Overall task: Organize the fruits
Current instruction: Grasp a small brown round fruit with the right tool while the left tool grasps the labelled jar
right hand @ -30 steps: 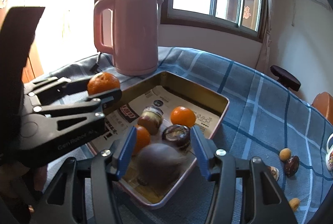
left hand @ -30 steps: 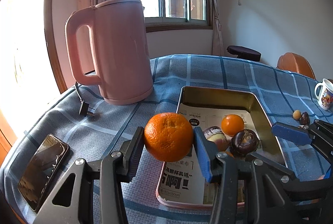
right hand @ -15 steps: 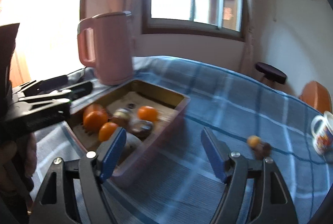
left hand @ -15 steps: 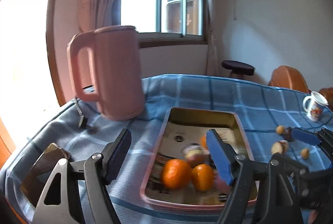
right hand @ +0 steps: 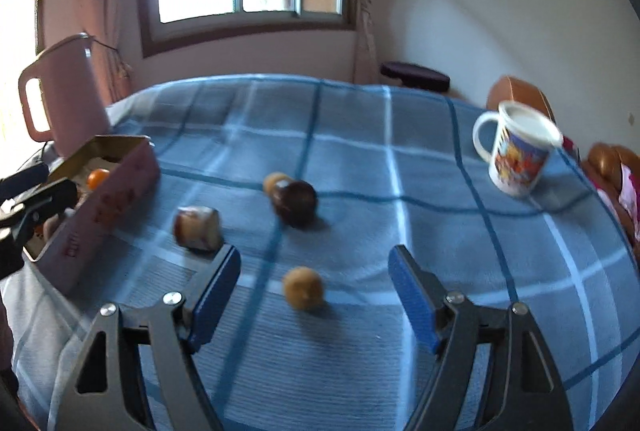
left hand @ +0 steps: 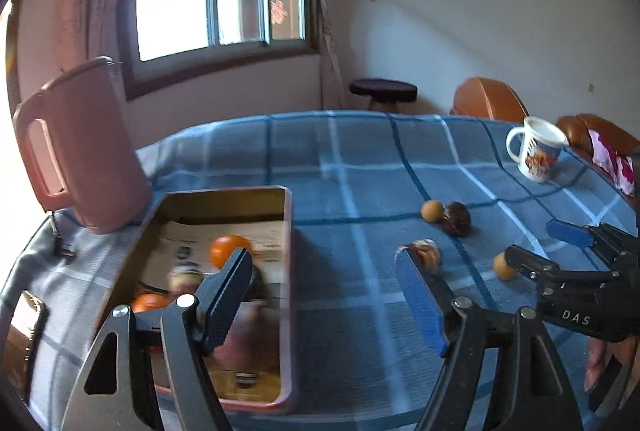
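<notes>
Both grippers hang over the blue checked tablecloth [right hand: 360, 135] with nothing between their pads. The left gripper [left hand: 324, 295] is spread wide and empty, its left pad above the metal tray [left hand: 289, 271], where an orange [left hand: 228, 246] and a few blurred fruits lie on printed paper. The right gripper [right hand: 314, 295] is released too, and a small yellow fruit [right hand: 303, 287] sits on the cloth between its pads, touched by neither. Just beyond, a cut brown-and-white piece of fruit [right hand: 198, 227] lies beside the tray, and a dark round fruit [right hand: 295, 202] rests against another small yellow one [right hand: 274, 181]. A pink kettle [left hand: 80, 147] stands behind the tray; a printed mug [right hand: 516, 151] stands far right.
</notes>
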Available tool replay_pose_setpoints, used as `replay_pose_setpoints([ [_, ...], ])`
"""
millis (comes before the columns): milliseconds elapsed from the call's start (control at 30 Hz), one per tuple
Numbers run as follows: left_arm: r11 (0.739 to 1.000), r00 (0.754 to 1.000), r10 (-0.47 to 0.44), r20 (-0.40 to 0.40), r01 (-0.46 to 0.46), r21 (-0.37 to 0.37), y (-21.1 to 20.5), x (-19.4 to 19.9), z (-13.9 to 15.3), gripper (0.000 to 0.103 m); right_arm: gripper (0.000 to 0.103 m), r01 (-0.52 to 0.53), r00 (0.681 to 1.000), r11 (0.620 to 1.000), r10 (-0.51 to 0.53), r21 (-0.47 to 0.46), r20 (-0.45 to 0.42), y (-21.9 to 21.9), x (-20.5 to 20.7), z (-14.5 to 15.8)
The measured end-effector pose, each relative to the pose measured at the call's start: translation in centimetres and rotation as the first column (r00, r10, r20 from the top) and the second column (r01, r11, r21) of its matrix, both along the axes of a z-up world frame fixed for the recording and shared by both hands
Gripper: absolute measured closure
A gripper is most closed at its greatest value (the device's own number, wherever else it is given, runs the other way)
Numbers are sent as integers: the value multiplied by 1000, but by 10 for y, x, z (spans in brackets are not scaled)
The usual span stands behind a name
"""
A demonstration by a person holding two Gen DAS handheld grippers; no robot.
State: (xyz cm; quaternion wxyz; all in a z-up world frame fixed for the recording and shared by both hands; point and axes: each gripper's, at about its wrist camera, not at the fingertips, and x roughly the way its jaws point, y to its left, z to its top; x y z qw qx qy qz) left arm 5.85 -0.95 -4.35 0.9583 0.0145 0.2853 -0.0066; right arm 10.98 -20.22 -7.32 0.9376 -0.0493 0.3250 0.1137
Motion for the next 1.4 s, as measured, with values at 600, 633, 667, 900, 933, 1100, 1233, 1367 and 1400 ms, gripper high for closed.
replay_pose_setpoints([
  [600,996,993,-86,-83,88,19,-38,33,-22,27,74,-32,979,999,39,39,-202,-3,26,-30],
  [633,996,992,-91,-86,92,11,-39,34,-23,27,74,-25,980,999,32,40,-197,-4,26,-29],
  [667,996,992,-92,-91,93,8,-41,36,-25,27,74,-17,982,999,25,44,-190,-5,25,-28],
  [900,991,977,-131,-168,125,-46,-55,59,-39,27,74,81,985,992,-64,102,-161,-28,23,-21],
  [933,990,975,-134,-175,125,-62,-55,62,-40,27,74,83,985,991,-65,107,-160,-29,23,-21],
  [1100,988,966,-147,-212,134,-73,-63,74,-45,42,74,81,986,992,-66,96,-153,-26,23,-20],
  [1233,983,957,-167,-236,144,-114,-61,78,-49,63,74,73,987,994,-59,85,-150,-24,23,-19],
  [1367,975,955,-194,-226,162,-152,-59,77,-49,64,74,72,988,993,-59,88,-140,-24,22,-19],
  [1400,974,956,-195,-218,164,-154,-58,76,-48,64,74,73,989,993,-61,89,-136,-24,21,-18],
])
